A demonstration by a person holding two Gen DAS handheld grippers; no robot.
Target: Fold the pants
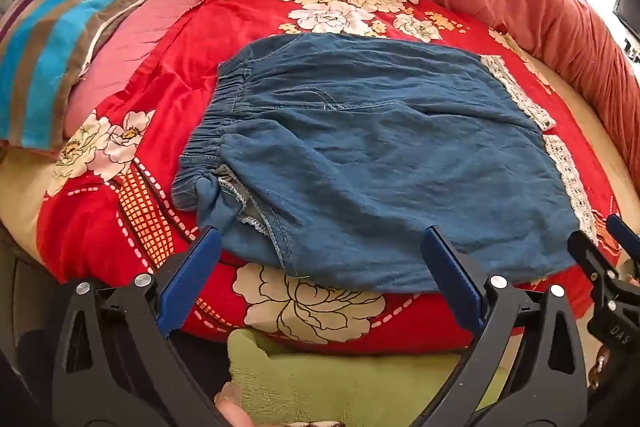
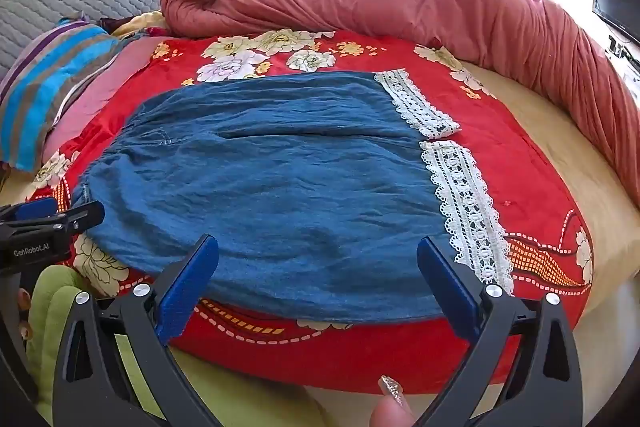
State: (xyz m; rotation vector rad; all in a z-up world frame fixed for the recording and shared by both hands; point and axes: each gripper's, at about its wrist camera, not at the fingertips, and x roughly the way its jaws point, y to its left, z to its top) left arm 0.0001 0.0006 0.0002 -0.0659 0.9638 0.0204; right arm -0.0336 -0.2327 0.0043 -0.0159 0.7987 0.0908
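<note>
Blue denim pants [image 1: 360, 163] are lying spread flat on the red floral bedspread [image 1: 132, 99], elastic waistband [image 1: 212, 131] pointing toward the striped pillow [image 1: 52, 59], white lace cuffs [image 2: 468, 211] pointing toward the opposite side. The two legs are lying side by side with a slight gap between the lace ends. The left gripper [image 1: 322, 247] is hovering at the near edge of the pants by the waistband end, its blue fingers [image 1: 192, 275] standing wide apart and grasping nothing. The right gripper [image 2: 318, 255] is hovering at the near edge by the cuff end, fingers [image 2: 448, 291] likewise spread and gripping nothing. A rolled pink-red duvet [image 2: 400, 7] is lying along the far side of the bed.
</note>
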